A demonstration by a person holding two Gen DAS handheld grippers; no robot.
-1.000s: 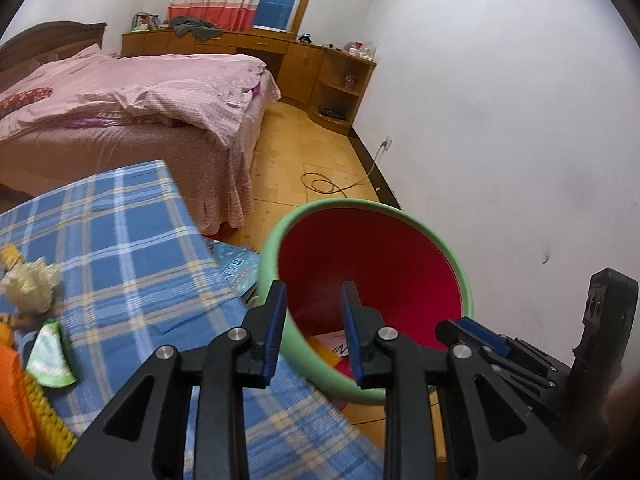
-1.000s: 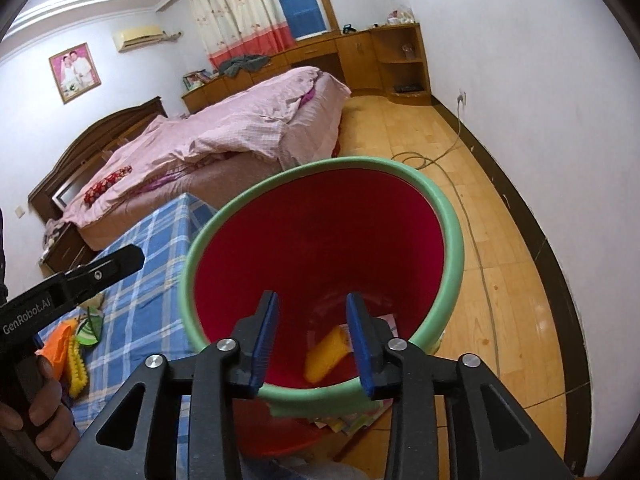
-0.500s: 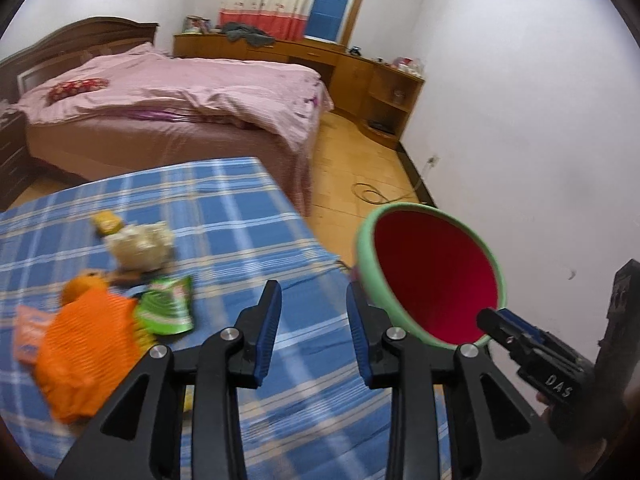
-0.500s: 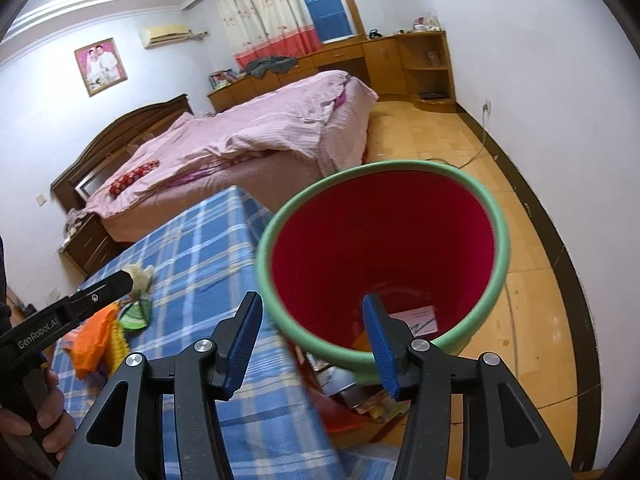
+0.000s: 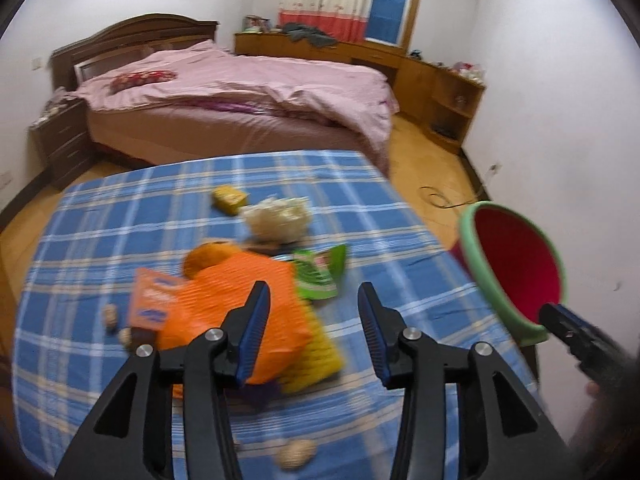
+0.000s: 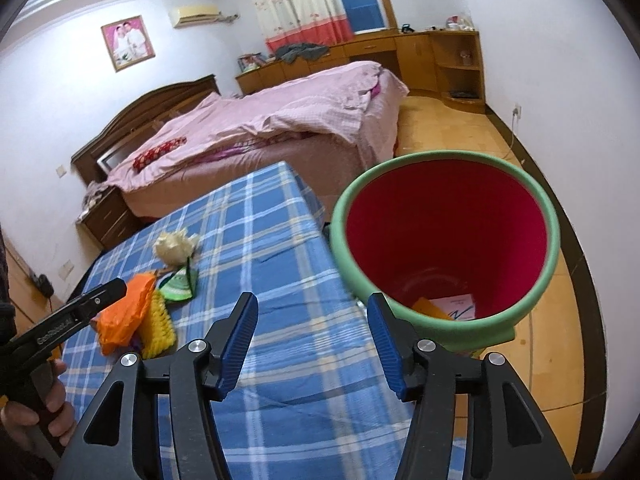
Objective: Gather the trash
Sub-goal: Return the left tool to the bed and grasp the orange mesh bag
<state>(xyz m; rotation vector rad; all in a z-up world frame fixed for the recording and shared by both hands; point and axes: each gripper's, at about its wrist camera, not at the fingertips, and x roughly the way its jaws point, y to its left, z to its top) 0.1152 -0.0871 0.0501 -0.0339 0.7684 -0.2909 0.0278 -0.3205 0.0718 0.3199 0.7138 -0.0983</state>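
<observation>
Going back to the trash pile for the next piece

The trash sits in a heap near the middle of the blue checked tabletop (image 5: 400,240): an orange mesh bag (image 5: 236,312) on top of a yellow brush (image 5: 320,356), a green wrapper (image 5: 316,276) just beside them, a pale crumpled wad (image 5: 280,220) and a small yellow packet (image 5: 229,199) farther back; the red bin (image 6: 444,236) with the green rim stands just off the tabletop edge, with some paper already in it; the left gripper (image 5: 314,332) hangs over the orange bag, its jaws have just been opening and are spread with nothing between them; the right gripper (image 6: 312,344) is near the bin, jaws also just opened and empty; a good way is likely to pick one piece, the orange bag being closest, come down with a jaw on each side, then squeeze; loose mesh may drag the brush along, so a slow lift would help.
</observation>
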